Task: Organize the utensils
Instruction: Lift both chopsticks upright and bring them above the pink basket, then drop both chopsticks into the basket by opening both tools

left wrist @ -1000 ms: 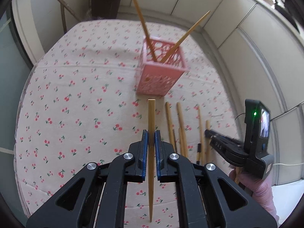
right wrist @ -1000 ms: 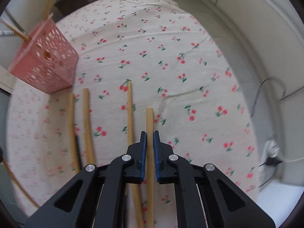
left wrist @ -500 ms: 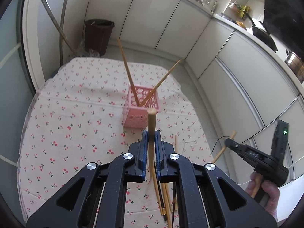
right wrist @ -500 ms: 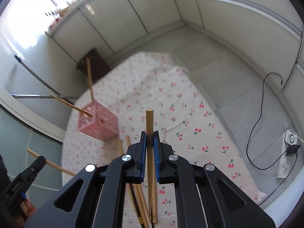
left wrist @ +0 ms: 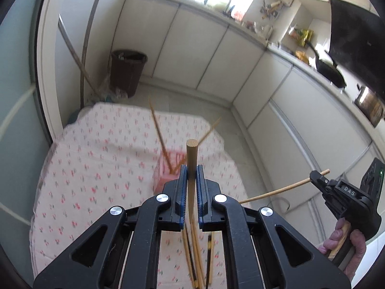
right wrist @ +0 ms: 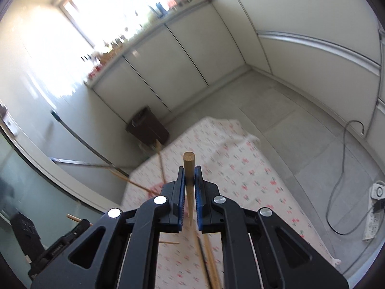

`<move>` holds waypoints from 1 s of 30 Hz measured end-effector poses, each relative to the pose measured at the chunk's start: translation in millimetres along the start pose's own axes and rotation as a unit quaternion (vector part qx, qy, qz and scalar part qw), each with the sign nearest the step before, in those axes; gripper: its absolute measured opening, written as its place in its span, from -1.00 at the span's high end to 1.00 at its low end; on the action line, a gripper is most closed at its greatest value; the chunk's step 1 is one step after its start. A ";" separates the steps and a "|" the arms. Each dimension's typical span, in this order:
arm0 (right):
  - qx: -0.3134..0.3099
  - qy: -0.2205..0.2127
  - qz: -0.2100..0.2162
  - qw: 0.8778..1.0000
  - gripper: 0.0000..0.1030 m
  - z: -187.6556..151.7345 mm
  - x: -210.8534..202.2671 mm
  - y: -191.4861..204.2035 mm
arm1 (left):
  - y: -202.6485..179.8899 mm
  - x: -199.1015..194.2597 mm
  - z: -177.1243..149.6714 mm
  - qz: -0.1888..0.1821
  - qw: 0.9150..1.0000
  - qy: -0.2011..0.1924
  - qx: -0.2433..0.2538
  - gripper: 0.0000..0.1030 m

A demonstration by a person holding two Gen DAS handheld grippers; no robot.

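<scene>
My left gripper (left wrist: 191, 172) is shut on a wooden chopstick (left wrist: 191, 151), held high above the cherry-print table (left wrist: 96, 168). My right gripper (right wrist: 189, 172) is shut on another wooden chopstick (right wrist: 188, 162); it also shows at the right of the left wrist view (left wrist: 317, 175). The pink basket (left wrist: 168, 168) holds two chopsticks and stands just beyond the left gripper's tips, blurred. Several chopsticks (left wrist: 196, 252) lie on the cloth below the left gripper, and some show in the right wrist view (right wrist: 208, 260).
A brown bin (left wrist: 127, 72) stands on the floor beyond the table. White cabinets (left wrist: 192, 48) line the walls. A cable and power strip (right wrist: 375, 212) lie on the floor right of the table. The left gripper's body (right wrist: 48, 248) shows low left in the right wrist view.
Both grippers have lifted their chopsticks off the cloth and risen well above the table, tilting up toward the room. The basket now looks smaller and sits below the left gripper's tips.
</scene>
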State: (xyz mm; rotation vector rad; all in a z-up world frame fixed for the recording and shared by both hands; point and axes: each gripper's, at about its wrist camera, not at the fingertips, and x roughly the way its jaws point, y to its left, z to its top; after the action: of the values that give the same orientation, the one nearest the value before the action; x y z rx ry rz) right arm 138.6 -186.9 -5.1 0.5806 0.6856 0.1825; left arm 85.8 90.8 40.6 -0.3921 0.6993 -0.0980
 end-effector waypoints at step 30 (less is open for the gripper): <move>0.012 -0.030 0.036 0.999 0.85 30.2 53.4 50.5 | 40.9 28.7 52.4 0.064 0.994 -0.033 -0.083 0.13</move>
State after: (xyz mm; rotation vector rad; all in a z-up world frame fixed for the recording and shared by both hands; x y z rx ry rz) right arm 200.4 -140.2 13.0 0.6320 0.6100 0.2224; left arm 139.7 139.1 44.0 -0.5065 0.6681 0.0937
